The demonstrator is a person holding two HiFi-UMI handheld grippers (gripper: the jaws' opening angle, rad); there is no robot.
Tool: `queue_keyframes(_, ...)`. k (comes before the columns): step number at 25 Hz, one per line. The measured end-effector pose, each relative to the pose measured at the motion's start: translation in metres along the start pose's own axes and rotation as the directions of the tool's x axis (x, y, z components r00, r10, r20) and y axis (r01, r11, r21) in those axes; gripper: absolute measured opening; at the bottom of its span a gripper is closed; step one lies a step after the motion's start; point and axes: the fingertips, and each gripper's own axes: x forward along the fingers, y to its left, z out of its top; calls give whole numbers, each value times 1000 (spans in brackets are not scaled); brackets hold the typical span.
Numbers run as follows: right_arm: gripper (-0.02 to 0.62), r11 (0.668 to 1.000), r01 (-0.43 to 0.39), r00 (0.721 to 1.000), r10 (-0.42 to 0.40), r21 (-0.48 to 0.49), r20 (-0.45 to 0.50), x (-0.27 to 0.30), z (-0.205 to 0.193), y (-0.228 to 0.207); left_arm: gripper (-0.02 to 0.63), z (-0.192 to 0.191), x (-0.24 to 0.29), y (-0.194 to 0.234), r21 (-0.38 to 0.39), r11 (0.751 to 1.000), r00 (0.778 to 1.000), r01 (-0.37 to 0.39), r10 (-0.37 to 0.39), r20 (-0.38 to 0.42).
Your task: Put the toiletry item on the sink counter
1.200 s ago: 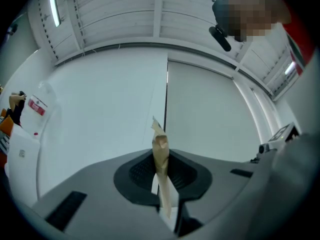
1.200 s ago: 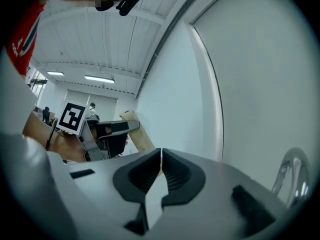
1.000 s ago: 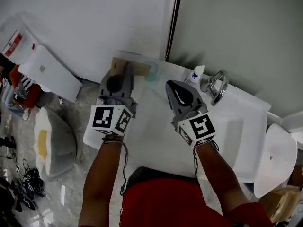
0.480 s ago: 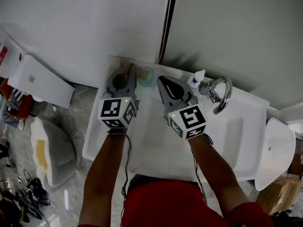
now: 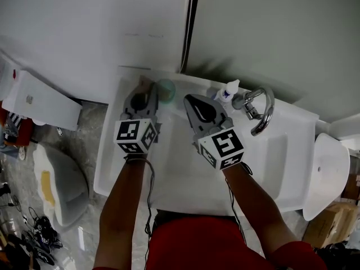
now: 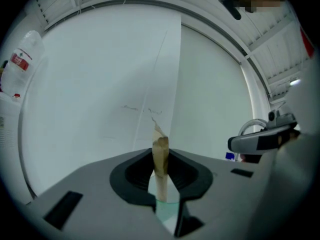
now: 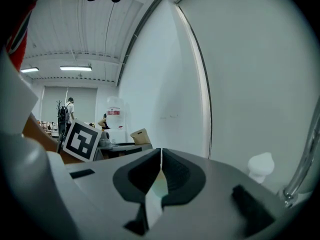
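Observation:
The toiletry item is a thin brown card packet with a pale green see-through part. My left gripper is shut on it and holds it over the back left corner of the white sink counter. In the left gripper view the packet stands edge-on between the pads of the left gripper, its brown tip sticking up past them. My right gripper hovers over the basin just to the right, shut with nothing in it; the right gripper shows its jaws closed together.
A chrome faucet and a small white-capped bottle stand at the back of the counter, right of both grippers. A white toilet sits at the far right. White boxes lie on the floor at left. The wall rises directly behind.
Both grippers have moved forward toward the wall, and the packet now hangs over the counter's back left corner. The jaws of both look the same as before.

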Motion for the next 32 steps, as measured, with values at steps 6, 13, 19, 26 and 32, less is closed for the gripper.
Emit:
queue_keyframes(6, 30, 1000, -9, 1000, 9, 3, -17, -4, -9, -2, 186, -1, 1, -2, 5, 1000, 999, 31, -31, 12)
queue_keyframes(13, 30, 1000, -23, 1000, 24, 13, -16, -10, -11, -4, 284, 6, -10, -5, 22, 999, 999, 45, -46, 28)
queue_keyframes(19, 29, 999, -41, 999, 41, 29, -2, -20, -11, 0, 301, -4, -38, 5, -11, 1000, 1000, -24, 24, 7)
queue_keyframes(26, 31, 996, -79, 997, 78, 38, 28, -44, -5, 13, 243, 14, -84, -30, 51, 998, 999, -39, 38, 24)
queue_keyframes(32, 29, 988, -151, 986, 149, 19, 75, -68, 5, 35, 41, 34, -109, -75, 100, 994, 998, 49, -54, 42)
